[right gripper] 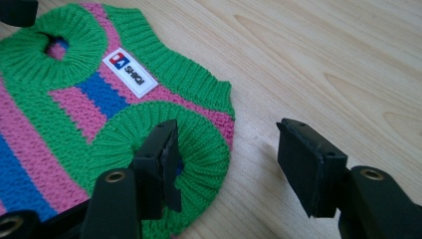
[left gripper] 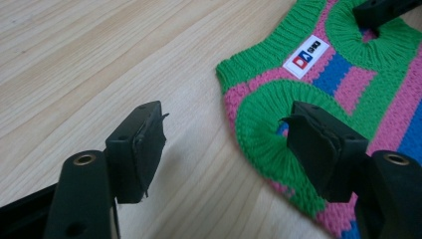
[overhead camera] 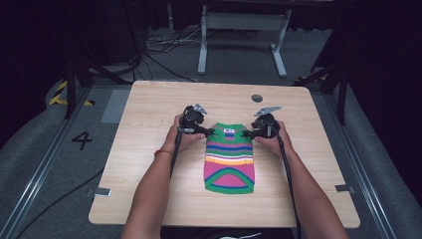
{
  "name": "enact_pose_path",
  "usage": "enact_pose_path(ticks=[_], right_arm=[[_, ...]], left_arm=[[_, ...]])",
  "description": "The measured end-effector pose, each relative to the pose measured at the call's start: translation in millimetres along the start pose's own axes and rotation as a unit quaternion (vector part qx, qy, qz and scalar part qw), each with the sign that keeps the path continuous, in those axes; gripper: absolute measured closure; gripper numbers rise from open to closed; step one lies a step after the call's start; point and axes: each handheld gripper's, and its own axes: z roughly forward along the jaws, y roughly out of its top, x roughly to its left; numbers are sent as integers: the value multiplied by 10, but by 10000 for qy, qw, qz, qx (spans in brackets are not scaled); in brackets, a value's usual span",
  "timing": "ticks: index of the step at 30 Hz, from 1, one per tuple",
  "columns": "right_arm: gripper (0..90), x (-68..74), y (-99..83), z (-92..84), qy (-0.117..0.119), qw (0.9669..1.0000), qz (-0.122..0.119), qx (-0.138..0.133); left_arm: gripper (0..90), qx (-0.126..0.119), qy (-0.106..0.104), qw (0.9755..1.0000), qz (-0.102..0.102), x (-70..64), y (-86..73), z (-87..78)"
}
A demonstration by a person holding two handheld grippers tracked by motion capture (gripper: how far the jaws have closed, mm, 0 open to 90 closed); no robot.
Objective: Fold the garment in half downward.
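Overhead first: small striped knit sweater (overhead camera: 230, 158) lay flat on the wooden table (overhead camera: 149, 124), about centre, neck end toward 12 o'clock. Left gripper (overhead camera: 208, 132) sat at the garment's 10 o'clock corner, right gripper (overhead camera: 247, 133) at its 2 o'clock corner, a hand behind each.

Left gripper view: jaws stood wide apart, nothing clamped. One jaw hung over bare table, the other over the green ribbed armhole (left gripper: 263, 124) of the sweater; contact couldn't be confirmed. White label (left gripper: 306, 56) sat at 1 o'clock from the armhole, with the other gripper's black tip (left gripper: 380, 10) at the far corner.

Right gripper view: same picture mirrored. Jaws spread, gripping nothing; one over the near armhole (right gripper: 199, 144), one over bare wood. Label (right gripper: 130, 72) read "SHIQI", at 11 o'clock from that armhole.
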Motion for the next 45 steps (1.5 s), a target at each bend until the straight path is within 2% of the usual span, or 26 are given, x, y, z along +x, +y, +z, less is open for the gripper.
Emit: enact_pose_path(ticks=[2,7,8,12,14,15,16,17,18,19,24,26,28,30,33,34,35,37,39,42,45], right_arm=[[408,-5,4,16,23,10000,26,-22],[373,-21,-9,28,29,9999,151,-65],[371,-19,-11,29,22,9999,155,-73],[375,-18,-8,30,24,9999,114,-62],[409,-8,-6,30,16,10000,78,-53],[432,-3,-2,28,30,10000,49,-42],[474,3,4,27,56,10000,14,-29],[474,3,4,27,56,10000,14,-29],[531,17,14,22,109,9999,-36,-4],[579,25,20,21,155,9998,-78,4],[755,51,37,18,316,9994,-118,40],[808,50,32,26,389,9992,-41,-18],[823,46,31,35,369,9993,-24,-71],[828,51,34,37,340,9994,-58,-98],[835,66,61,7,291,9991,-146,-280],[836,74,81,-21,287,9987,-179,-385],[836,82,98,-48,262,9984,-232,-435],[836,100,131,-115,271,9973,-280,-619],[835,137,160,-179,312,9962,-357,-726],[835,233,227,-340,470,9927,-560,-959],[834,348,265,-460,572,9892,-843,-1050]], left_arm=[[322,68,102,9999,106,-12,17,54],[322,122,-12,9999,70,-37,18,131],[319,138,39,9998,113,-47,19,144],[301,99,94,9999,76,-75,28,170],[316,146,102,9998,130,-87,36,165],[348,169,45,9998,137,-99,38,158],[411,80,-3,9997,228,-113,34,157],[494,80,-3,9997,228,-113,34,157],[494,59,-56,9996,264,-121,29,155],[547,17,-139,9996,265,-127,20,152],[728,-2,-213,9995,212,-111,14,140],[773,9,-116,9995,299,-127,25,143],[797,-24,66,9994,350,-153,42,137],[802,-70,119,9993,360,-152,49,123],[803,-243,313,9983,427,-146,91,39],[803,-257,284,9984,428,-156,113,4],[803,-307,350,9975,540,-166,145,-51],[801,-312,343,9970,617,-191,175,-129],[798,-330,351,9954,826,-236,198,-253],[797,-420,320,9928,1071,-321,191,-416],[796,-440,267,9899,1324,-403,149,-540]])
